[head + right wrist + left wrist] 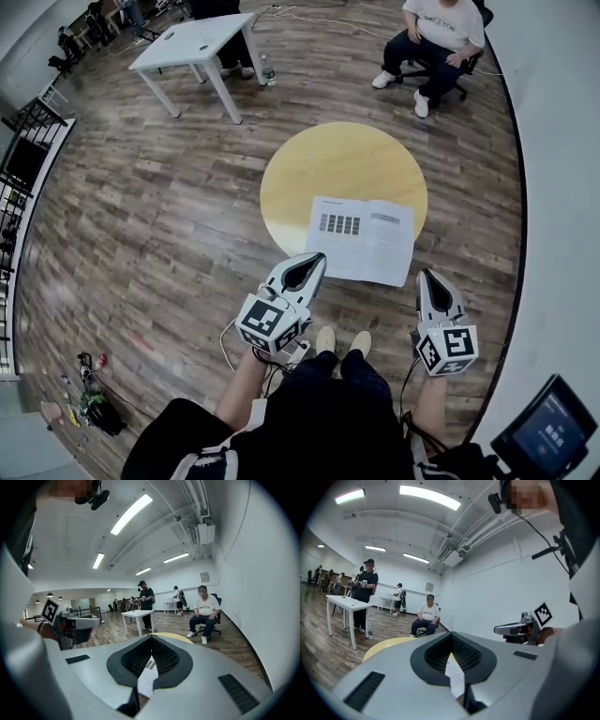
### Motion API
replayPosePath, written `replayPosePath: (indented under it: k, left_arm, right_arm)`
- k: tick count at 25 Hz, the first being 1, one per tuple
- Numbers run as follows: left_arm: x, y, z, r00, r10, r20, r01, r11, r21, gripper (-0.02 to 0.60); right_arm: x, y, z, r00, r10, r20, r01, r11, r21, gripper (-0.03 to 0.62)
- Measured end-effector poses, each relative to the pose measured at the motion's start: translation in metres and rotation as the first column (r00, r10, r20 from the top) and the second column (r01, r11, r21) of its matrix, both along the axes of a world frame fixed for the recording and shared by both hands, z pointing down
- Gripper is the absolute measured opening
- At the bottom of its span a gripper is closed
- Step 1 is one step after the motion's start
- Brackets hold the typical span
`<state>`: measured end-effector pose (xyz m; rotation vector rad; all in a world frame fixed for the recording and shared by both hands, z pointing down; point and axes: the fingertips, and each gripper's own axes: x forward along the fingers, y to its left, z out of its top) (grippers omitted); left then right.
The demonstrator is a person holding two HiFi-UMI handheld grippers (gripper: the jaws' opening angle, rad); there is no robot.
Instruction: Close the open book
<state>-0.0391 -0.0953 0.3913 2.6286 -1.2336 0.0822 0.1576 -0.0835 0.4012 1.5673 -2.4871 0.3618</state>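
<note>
An open book [361, 239] lies flat on the near right part of a round yellow table [328, 159], white pages up, with a block of dark print on the left page. My left gripper [317, 257] is shut and empty, its tip at the book's near left corner. My right gripper [427, 274] is shut too and hangs just off the book's near right corner, over the floor. In the left gripper view a strip of the book [454, 677] shows through the slot between the jaws. In the right gripper view, printed page [147, 677] shows the same way.
A person sits on a chair [436, 37] beyond the table. A white table [192, 42] stands at the far left with a bottle [268, 71] by its leg. Small clutter [89, 398] lies on the wooden floor at lower left. A white wall runs along the right.
</note>
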Motion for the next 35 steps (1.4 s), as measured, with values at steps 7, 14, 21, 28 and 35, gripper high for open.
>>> replayPosePath:
  k: [7, 14, 21, 28, 35]
  left_arm:
    - [0.009, -0.011, 0.025, 1.0, -0.021, 0.003, 0.022, 0.998, -0.066, -0.002]
    - [0.019, -0.017, 0.065, 1.0, -0.007, 0.03, 0.011, 0.991, -0.133, -0.002]
    - [0.032, -0.021, 0.108, 0.999, 0.014, 0.046, -0.005, 0.981, -0.191, -0.002]
    - [0.034, -0.026, 0.113, 0.999, 0.009, 0.042, 0.0, 0.979, -0.206, -0.002]
    - [0.034, -0.023, 0.123, 0.999, 0.008, 0.049, 0.003, 0.974, -0.225, -0.002]
  right_arm:
    - [0.011, -0.015, 0.019, 1.0, -0.019, 0.001, 0.019, 0.999, -0.049, -0.005]
    - [0.012, -0.016, 0.065, 0.999, -0.037, 0.021, 0.039, 0.99, -0.133, -0.005]
    - [0.01, -0.021, 0.109, 0.999, -0.044, 0.03, 0.049, 0.981, -0.19, -0.005]
    - [0.021, -0.034, 0.144, 0.994, -0.025, 0.108, 0.057, 0.953, -0.297, -0.005]
    - [0.031, -0.043, 0.222, 0.979, 0.017, 0.204, 0.092, 0.853, -0.513, 0.291]
